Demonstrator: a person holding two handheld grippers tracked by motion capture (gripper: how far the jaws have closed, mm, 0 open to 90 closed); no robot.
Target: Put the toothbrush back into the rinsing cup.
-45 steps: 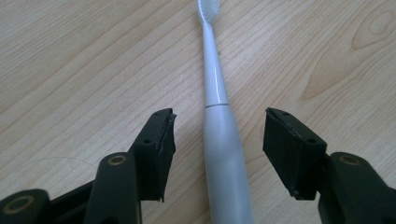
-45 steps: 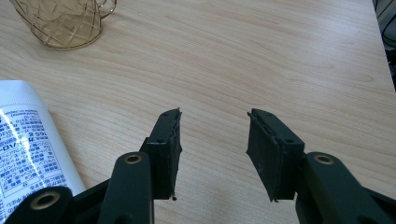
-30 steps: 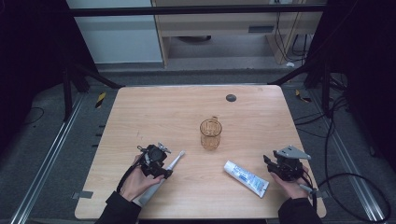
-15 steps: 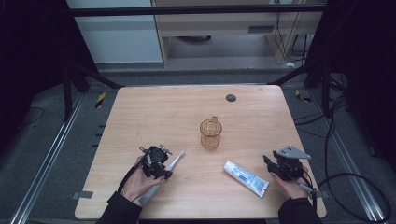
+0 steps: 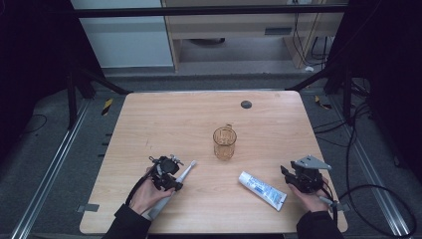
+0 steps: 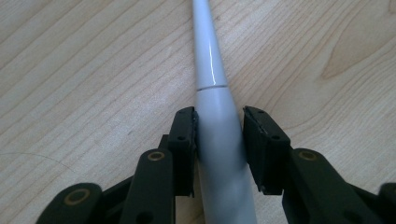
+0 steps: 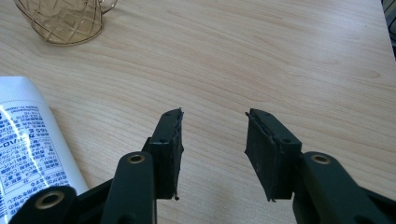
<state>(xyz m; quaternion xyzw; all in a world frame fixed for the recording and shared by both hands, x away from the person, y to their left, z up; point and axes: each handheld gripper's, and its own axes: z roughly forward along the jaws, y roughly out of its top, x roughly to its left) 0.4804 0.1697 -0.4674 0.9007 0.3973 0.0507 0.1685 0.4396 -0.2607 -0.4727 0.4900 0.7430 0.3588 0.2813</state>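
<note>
Two black jaws of the left gripper (image 6: 219, 140) pressed onto the thick handle of an electric toothbrush (image 6: 212, 93), one pad on each flank, just behind the seam where the slim neck begins. Probably light and fully rigid, smooth glossy plastic, so likely slippery between hard pads; best taken right where gripped now, on the widest part of the body, where the taper toward the neck gives least chance of sliding out. Worth keeping off the thin neck, which looks the weakest part.

White all over, round in section, highlight running down the neck, handle lying flat on the pale wooden table (image 5: 174, 119). Seen from above, near the front left of the table, toothbrush (image 5: 183, 170) pointing its head up and to the right toward an amber glass mug (image 5: 224, 143) standing upright near the middle, well apart from it.

Farther right, a white toothpaste tube (image 5: 262, 189) lying flat, blue print on its side. Just beyond it, right gripper (image 7: 212, 154) with jaws spread wide over bare wood, holding nothing, tube beside it but not touching.
</note>
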